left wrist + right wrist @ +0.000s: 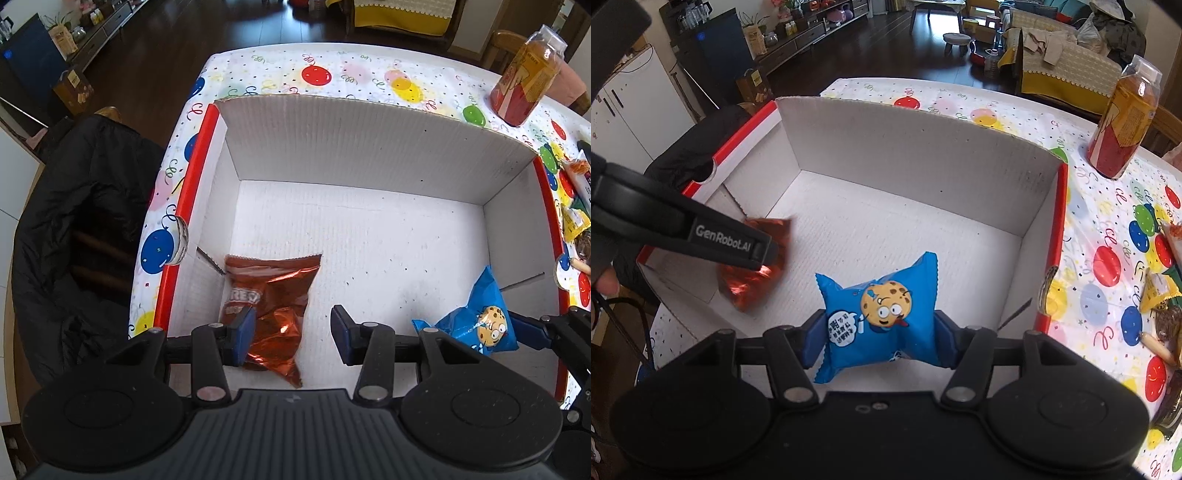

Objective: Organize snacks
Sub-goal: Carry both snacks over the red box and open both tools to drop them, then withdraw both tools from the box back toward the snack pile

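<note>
Blue cookie-print snack packet (877, 317) sits clamped in the right gripper (879, 341); left gripper (291, 332) gapes above a copper foil packet (271, 302) at seven o'clock in the white cardboard box (351, 155).

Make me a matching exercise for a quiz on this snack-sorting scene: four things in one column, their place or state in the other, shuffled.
Things:
1. red snack bag
2. blue cookie packet
3. drink bottle
4. left gripper

Place or state:
A. standing on the tablecloth outside the cardboard box
B. jaws apart, holding nothing
C. lying on the box floor
D. clamped in the right gripper

Pairs: 1-C, 2-D, 3-A, 4-B
</note>
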`<act>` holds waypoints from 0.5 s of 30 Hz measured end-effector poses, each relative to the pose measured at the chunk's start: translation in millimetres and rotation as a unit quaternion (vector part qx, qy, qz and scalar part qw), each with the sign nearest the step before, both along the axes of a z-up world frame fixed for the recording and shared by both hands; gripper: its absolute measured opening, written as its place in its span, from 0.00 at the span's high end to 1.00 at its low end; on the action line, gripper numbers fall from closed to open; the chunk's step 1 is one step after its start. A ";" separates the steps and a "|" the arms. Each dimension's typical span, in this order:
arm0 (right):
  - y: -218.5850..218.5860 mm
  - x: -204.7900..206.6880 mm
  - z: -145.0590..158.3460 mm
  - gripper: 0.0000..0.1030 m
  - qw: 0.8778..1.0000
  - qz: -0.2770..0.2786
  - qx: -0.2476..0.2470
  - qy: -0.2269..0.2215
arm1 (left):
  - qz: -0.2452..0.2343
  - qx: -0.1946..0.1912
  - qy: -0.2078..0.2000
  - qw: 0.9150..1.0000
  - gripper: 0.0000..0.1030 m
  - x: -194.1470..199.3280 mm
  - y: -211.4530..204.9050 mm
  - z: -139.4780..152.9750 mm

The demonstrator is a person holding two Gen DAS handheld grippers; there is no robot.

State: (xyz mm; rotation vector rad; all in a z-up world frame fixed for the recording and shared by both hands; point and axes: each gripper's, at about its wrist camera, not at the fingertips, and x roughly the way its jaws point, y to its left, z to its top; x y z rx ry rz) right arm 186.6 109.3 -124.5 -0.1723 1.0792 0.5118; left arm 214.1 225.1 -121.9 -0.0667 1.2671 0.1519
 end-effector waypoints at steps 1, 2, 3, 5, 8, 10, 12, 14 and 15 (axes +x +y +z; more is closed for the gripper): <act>0.1 0.1 0.2 0.40 1.000 0.000 0.001 0.000 | 0.001 -0.001 0.000 1.000 0.57 -0.1 0.3 0.0; 0.2 0.5 0.7 0.38 1.000 0.000 0.002 -0.001 | 0.002 -0.001 0.000 1.000 0.57 -0.6 0.7 0.4; -0.5 0.7 1.2 0.37 1.000 -0.001 0.003 -0.001 | 0.003 -0.001 -0.002 1.000 0.57 -0.9 1.6 1.1; -2.6 1.3 2.3 0.32 1.000 -0.001 0.002 -0.003 | 0.005 -0.004 -0.006 1.000 0.56 -3.1 3.4 3.5; -6.2 -0.9 5.5 0.26 1.000 -0.004 0.005 -0.009 | 0.010 -0.011 -0.013 1.000 0.54 -7.8 7.3 7.7; -8.7 -2.2 9.0 0.21 1.000 -0.005 0.008 -0.014 | 0.013 -0.012 -0.018 1.000 0.52 -11.2 9.8 11.1; -11.4 -4.1 13.5 0.18 1.000 -0.007 0.013 -0.020 | 0.013 -0.016 -0.026 0.999 0.52 -15.7 11.7 15.8; -14.4 -5.9 18.8 0.18 1.000 -0.007 0.020 -0.021 | 0.013 -0.016 -0.036 0.999 0.52 -20.8 12.5 22.3; -16.1 -7.7 21.7 0.17 0.999 -0.007 0.023 -0.023 | 0.010 -0.017 -0.041 0.999 0.52 -23.3 12.6 25.4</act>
